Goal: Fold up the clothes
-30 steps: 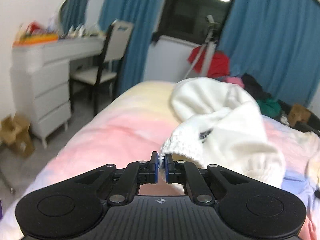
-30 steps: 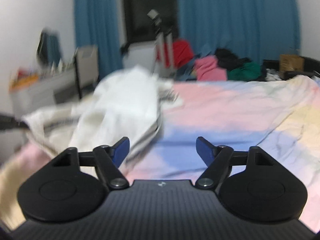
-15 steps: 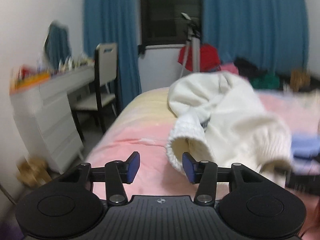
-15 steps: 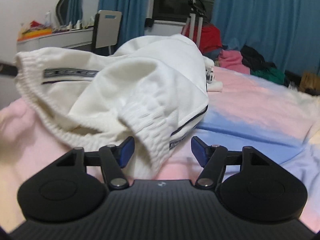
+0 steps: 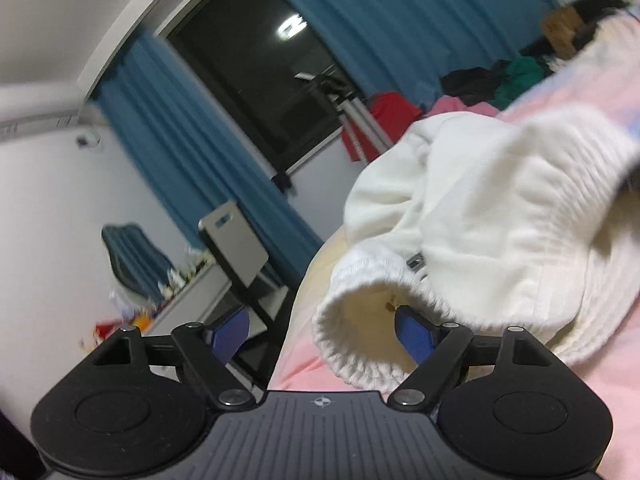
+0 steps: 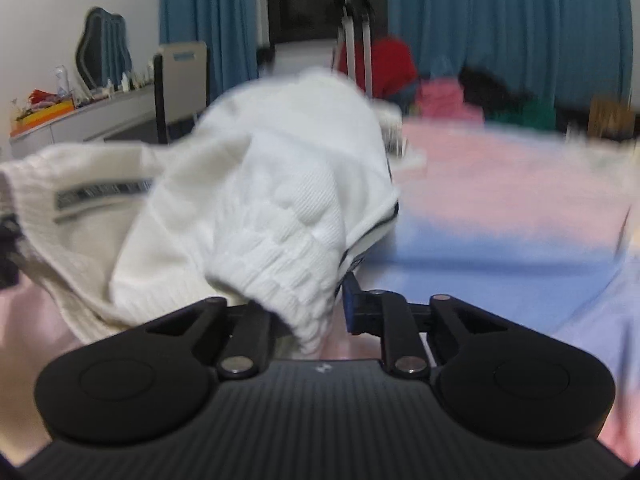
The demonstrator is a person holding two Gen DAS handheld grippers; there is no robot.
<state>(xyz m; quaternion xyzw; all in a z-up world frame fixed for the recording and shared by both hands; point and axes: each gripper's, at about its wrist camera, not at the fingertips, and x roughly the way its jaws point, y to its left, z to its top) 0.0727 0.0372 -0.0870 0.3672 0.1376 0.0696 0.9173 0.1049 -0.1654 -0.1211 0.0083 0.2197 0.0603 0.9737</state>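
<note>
A white knitted sweater (image 5: 500, 216) lies bunched on the pastel pink and blue bedsheet (image 6: 500, 208). In the left wrist view my left gripper (image 5: 322, 334) is open, and a ribbed cuff (image 5: 360, 328) sits between its blue fingers, the right finger inside the cuff opening. In the right wrist view the sweater (image 6: 256, 184) rises as a mound, and my right gripper (image 6: 308, 304) is shut on its ribbed hem (image 6: 288, 276). The left finger is hidden under the knit.
A white dresser (image 5: 188, 300) and a chair (image 5: 236, 240) stand left of the bed. Blue curtains (image 6: 500, 28), a dark window and a tripod (image 6: 352, 32) are behind. A heap of red, pink, black and green clothes (image 6: 460, 96) lies at the bed's far end.
My left gripper let go of the sweater edge, opened wide and tilted, now straddling the cuff. My right gripper moved in and closed on the ribbed hem.
</note>
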